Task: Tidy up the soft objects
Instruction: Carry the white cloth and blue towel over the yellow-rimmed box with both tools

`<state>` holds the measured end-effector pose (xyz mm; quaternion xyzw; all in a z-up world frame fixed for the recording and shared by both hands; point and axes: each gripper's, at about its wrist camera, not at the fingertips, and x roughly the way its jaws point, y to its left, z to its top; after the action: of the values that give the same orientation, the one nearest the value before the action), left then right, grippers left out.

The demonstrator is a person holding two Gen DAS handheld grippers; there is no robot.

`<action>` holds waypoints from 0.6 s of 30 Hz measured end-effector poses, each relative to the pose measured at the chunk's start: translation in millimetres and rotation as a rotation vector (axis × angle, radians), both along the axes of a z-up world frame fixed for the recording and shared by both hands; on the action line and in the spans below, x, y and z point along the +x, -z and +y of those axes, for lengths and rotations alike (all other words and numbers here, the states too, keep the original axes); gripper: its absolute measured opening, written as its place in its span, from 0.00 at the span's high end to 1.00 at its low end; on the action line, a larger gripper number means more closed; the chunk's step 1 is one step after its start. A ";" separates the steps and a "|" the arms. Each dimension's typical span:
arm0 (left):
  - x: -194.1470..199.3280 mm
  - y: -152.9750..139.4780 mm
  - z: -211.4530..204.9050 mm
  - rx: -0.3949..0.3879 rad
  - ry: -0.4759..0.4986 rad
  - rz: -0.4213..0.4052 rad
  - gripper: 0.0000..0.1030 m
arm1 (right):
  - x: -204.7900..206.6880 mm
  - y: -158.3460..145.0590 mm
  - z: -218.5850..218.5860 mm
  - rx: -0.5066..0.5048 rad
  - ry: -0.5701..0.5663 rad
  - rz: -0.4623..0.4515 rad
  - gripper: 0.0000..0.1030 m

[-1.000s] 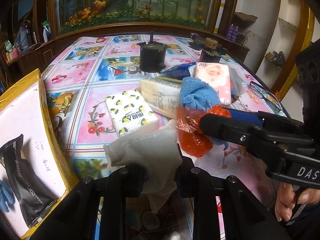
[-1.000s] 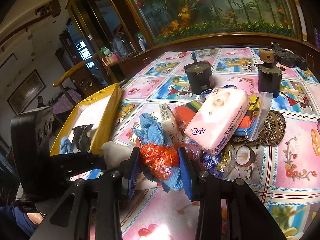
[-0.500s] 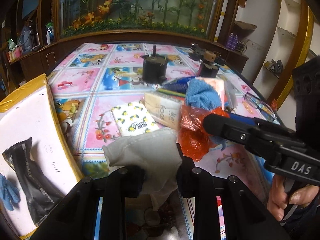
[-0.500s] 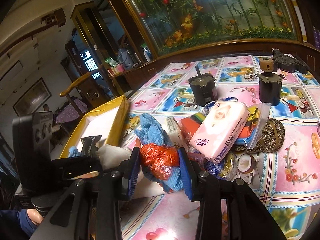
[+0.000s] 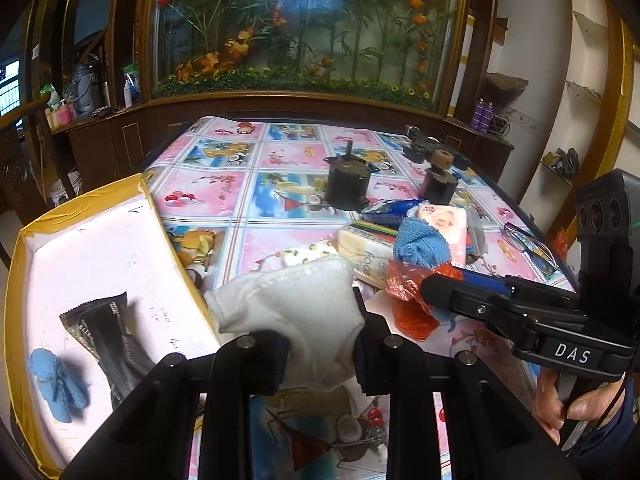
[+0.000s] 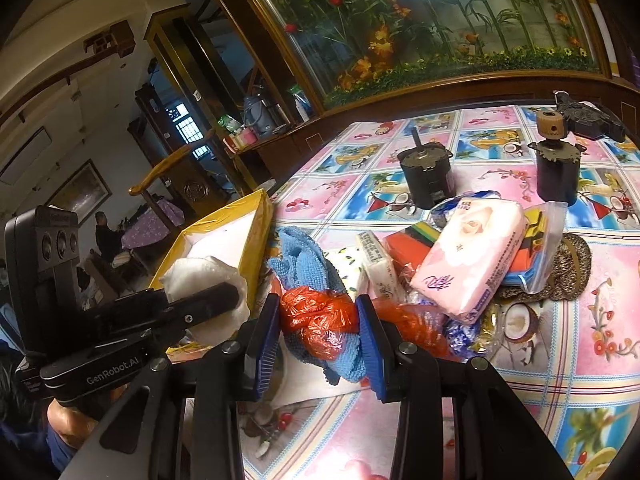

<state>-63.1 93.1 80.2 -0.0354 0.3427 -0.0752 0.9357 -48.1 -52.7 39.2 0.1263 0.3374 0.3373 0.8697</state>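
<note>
Left fingers (image 5: 320,356) clamp a white cloth (image 5: 296,308), right fingers (image 6: 318,336) an orange bag (image 6: 316,314); on the floral worktop (image 5: 224,196) a yellow box (image 5: 24,240) holds a blue cloth (image 5: 58,388) (plus a black packet (image 5: 108,340)).

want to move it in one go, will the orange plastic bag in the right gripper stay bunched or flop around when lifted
Probably floppy: the orange plastic bag is thin, crinkled film, knotted around a blue cloth. Its loose tail beside the right gripper likely dangles. It looks light and compressible, so the pinch should hold.

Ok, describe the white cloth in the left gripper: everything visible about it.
The white cloth looks like soft, fuzzy terry fabric, crumpled into a loose bundle. The left gripper is shut on its lower part, holding it off the table with a fold hanging below the fingers. It sits beside the yellow-edged box, at its near rim. Nothing else visibly touches it.
</note>
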 end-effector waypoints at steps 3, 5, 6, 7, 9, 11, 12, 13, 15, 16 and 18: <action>-2.5 -1.9 7.9 -0.002 -0.018 -0.010 0.75 | 0.1 -2.0 10.6 0.004 -0.018 0.008 0.60; -4.3 -3.0 14.2 0.002 -0.034 -0.018 0.75 | 0.0 -4.3 17.9 -0.001 -0.029 0.007 0.60; -5.3 -3.2 17.2 0.001 -0.041 -0.021 0.75 | -0.1 -5.8 22.0 -0.004 -0.037 0.006 0.60; -6.1 -3.4 21.4 -0.001 -0.049 -0.024 0.75 | -0.6 -7.2 25.4 -0.007 -0.042 0.004 0.60; -7.1 -3.4 28.0 -0.004 -0.063 -0.027 0.75 | -1.1 -10.0 34.0 -0.016 -0.054 0.000 0.60; -9.1 -3.0 36.9 -0.011 -0.080 -0.030 0.75 | -1.7 -12.3 44.5 -0.023 -0.070 0.002 0.60; -10.3 -2.6 42.0 -0.012 -0.091 -0.030 0.75 | -1.9 -12.9 47.5 -0.026 -0.075 0.003 0.60; -10.4 -2.4 45.1 -0.014 -0.100 -0.030 0.75 | -2.3 -14.2 53.8 -0.032 -0.083 0.003 0.60; -11.1 -1.8 54.3 -0.019 -0.122 -0.030 0.75 | -2.5 -16.9 64.1 -0.042 -0.097 0.001 0.60; -11.6 -1.5 59.7 -0.024 -0.133 -0.030 0.75 | -3.2 -18.0 67.0 -0.045 -0.102 0.000 0.60; -13.0 -1.2 70.8 -0.034 -0.155 -0.032 0.75 | -4.2 -20.9 77.9 -0.053 -0.116 -0.005 0.60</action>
<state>-76.1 163.9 81.4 -0.0763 0.3224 -0.0088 0.9435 -52.3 25.2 60.1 0.0827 0.3509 0.3782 0.8526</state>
